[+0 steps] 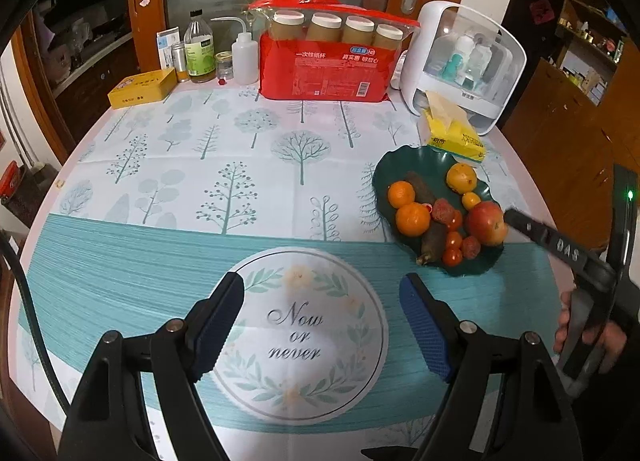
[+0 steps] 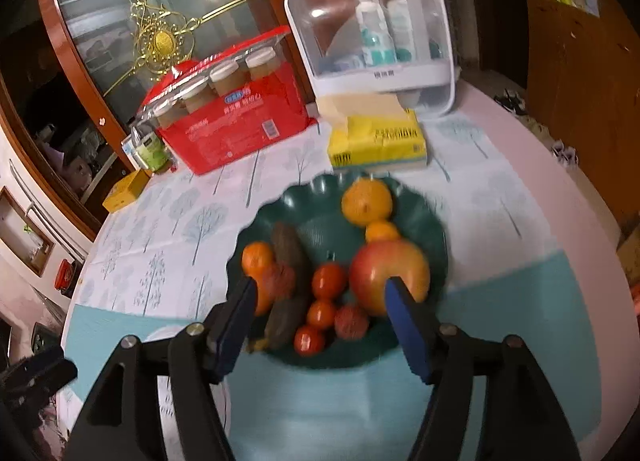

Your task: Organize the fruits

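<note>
The green plate (image 1: 404, 165) near the table's right edge holds three oranges, one apple (image 1: 485, 222) and three tomatoes. Two brown oblong fruits lie end to end lengthwise. The left gripper (image 1: 322, 285) and right gripper (image 2: 320, 285) are both spread, empty.

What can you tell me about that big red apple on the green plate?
The apple is the largest fruit on the dark green scalloped plate, at its right side. Its skin looks smooth, red blending into yellow. It sits with a small yellow-orange fruit just behind it and cherry tomatoes beside it. The right gripper hovers open nearby; actual contact is unclear.
</note>
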### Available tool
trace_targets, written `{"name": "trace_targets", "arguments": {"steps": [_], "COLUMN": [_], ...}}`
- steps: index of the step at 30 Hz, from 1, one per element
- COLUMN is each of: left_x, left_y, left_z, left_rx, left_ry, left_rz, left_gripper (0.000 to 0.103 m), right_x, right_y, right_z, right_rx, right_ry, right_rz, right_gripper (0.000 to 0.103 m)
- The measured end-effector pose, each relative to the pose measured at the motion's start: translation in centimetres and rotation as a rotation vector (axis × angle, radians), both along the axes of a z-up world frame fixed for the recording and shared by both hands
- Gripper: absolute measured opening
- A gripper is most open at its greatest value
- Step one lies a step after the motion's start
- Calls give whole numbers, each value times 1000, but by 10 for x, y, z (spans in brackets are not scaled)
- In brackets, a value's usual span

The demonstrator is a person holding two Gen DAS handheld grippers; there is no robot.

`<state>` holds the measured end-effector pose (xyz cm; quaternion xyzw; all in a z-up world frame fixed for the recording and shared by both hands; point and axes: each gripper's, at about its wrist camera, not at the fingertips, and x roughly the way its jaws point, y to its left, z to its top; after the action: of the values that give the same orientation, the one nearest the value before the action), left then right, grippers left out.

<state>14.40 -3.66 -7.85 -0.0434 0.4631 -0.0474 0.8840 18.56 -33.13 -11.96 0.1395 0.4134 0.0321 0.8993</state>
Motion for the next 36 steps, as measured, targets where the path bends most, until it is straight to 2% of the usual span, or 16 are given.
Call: {"name": "trace_targets", "arguments": {"steps": [6, 9, 16, 19, 22, 27, 33, 36], "left_x": [-34, -49, -81, -88, -94, -112, -133, -140], "left_y": [25, 35, 59, 70, 75, 73, 61, 59], "left_z": [12, 21, 45, 56, 68, 85, 90, 90], "left_rx": [10, 32, 54, 20, 12, 23, 105, 148], "left_ry": [-14, -17, -25, -11, -13, -42, -88, -97], "left_rz": [-14, -17, -8, -2, 11, 11, 23, 40], "left_gripper": [79, 80, 84, 84, 85, 90, 92, 99], "right_x": [-55, -76, -125, -144, -159, -179, -200, -208], "right_y": [25, 39, 82, 100, 117, 133, 150, 156], "right_z": [-7, -4, 22, 40, 61, 90, 100, 102], "right_rx": [43, 33, 21, -3, -27, -35, -55, -59], "right_ry": [87, 120, 171, 180, 172, 173, 102, 69], "right_rz": [13, 29, 126, 178, 225, 214, 214, 213], "right_gripper": [75, 76, 78, 85, 90, 94, 94, 97]}}
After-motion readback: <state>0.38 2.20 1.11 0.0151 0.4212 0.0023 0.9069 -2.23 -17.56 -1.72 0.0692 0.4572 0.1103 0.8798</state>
